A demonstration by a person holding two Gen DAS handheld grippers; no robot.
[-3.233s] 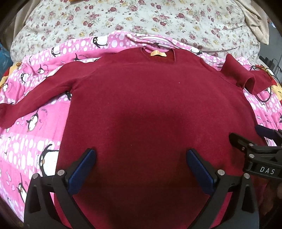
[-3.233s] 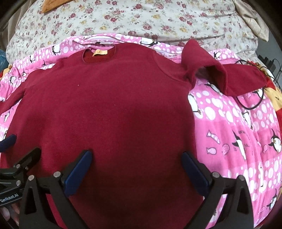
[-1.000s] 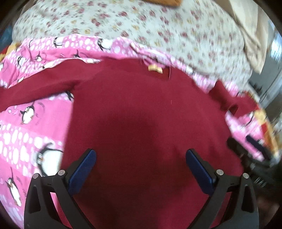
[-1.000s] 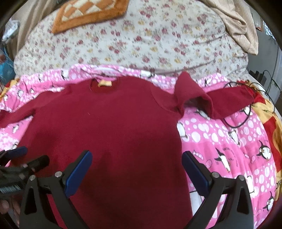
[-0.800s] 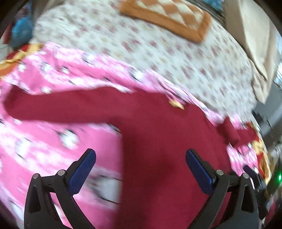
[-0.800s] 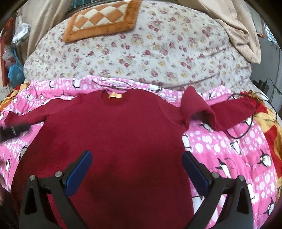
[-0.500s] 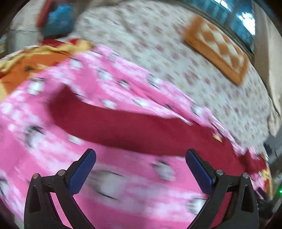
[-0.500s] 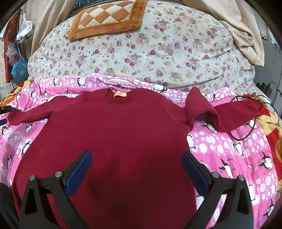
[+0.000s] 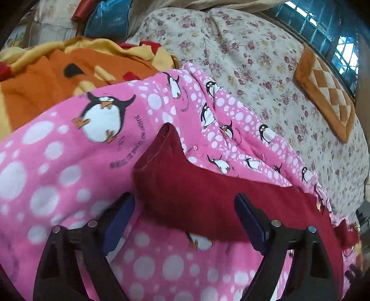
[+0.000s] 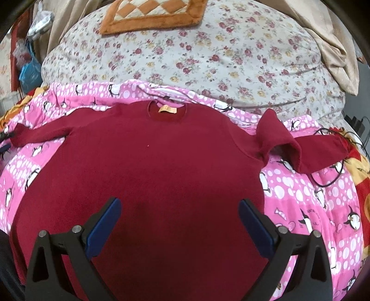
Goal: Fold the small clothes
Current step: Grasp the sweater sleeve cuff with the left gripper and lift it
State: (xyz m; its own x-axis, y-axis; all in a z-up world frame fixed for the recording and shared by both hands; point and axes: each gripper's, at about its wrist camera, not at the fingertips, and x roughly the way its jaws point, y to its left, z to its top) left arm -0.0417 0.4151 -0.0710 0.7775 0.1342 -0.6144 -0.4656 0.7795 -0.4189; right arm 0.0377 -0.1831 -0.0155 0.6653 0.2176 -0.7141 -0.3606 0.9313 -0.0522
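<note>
The sweater (image 10: 148, 185) lies face up and spread flat on the pink penguin blanket (image 10: 300, 196) that covers the bed, neck opening toward the floral quilt (image 10: 208, 58). I judge the sweater to be a soft, light fleece or knit: it drapes, holds no shape of its own, and will sag from any single hold. It looks neither slippery nor fragile. The nap should grip the pads well, but it may drag the blanket if I pinch too deep.

My left claw (image 9: 185, 217) points down at the end of the left sleeve (image 9: 175, 176). Its jaws are closing, with the cuff end between them; the pads do not yet press on the cloth. My right claw (image 10: 178, 224) hovers over the lower body of the sweater, jaws wide apart and empty.

Where to hold, in my judgement: take the cuff edge through both layers, lift only enough to clear the blanket, and carry it across the chest. For the body, hold at hem corners or shoulder seams, not mid-panel.

Count:
- Sweaters: one.
- Sleeves: two; the left lies straight, the right sleeve (image 10: 300, 150) is doubled over on itself.
- Neck labels (image 10: 167, 109): one.
- Claws: two.
- Checked orange cushion (image 10: 152, 14): one.
- Black cable (image 10: 328, 183) near the right cuff: one.
</note>
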